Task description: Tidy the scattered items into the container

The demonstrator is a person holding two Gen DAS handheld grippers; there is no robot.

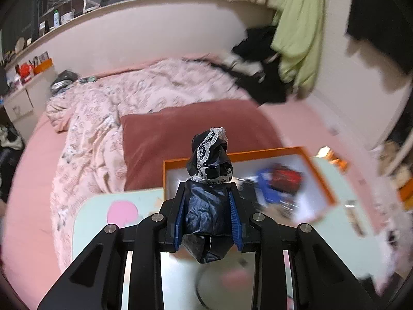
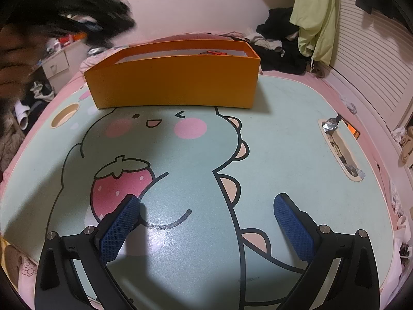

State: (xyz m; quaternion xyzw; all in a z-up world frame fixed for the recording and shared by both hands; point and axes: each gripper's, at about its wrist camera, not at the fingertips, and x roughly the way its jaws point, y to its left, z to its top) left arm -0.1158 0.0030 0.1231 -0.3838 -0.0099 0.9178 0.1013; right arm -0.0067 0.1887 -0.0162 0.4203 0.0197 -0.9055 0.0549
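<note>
Left gripper (image 1: 206, 193): closed on dark satin garment (image 1: 207, 206), blue pads (image 1: 180, 214) pressed against both flanks. Lace-trimmed end stood up past the fingertips toward 12 o'clock; loose tail hung below toward 6. Held above the near edge of orange box (image 1: 320, 173), open top visible from 12 to 3 o'clock, red and blue items (image 1: 278, 180) already inside, blurred.

Handling, judged: very light, limp, slick-surfaced; liable to slide between pads or snag on lace. Best taken at the bunched middle, as held, not by the trim.

Right gripper (image 2: 204, 211): spread wide, nothing between the fingers, low over cartoon-printed lap table (image 2: 284, 129). Orange box at 12 o'clock on the table's far side, well apart. No scattered items seen on the table surface from this view.

Beyond: bed (image 1: 38, 170) with pink sheet, floral quilt (image 1: 103, 113) at 10 o'clock, green cloth (image 2: 317, 20) hung at 1 o'clock.
</note>
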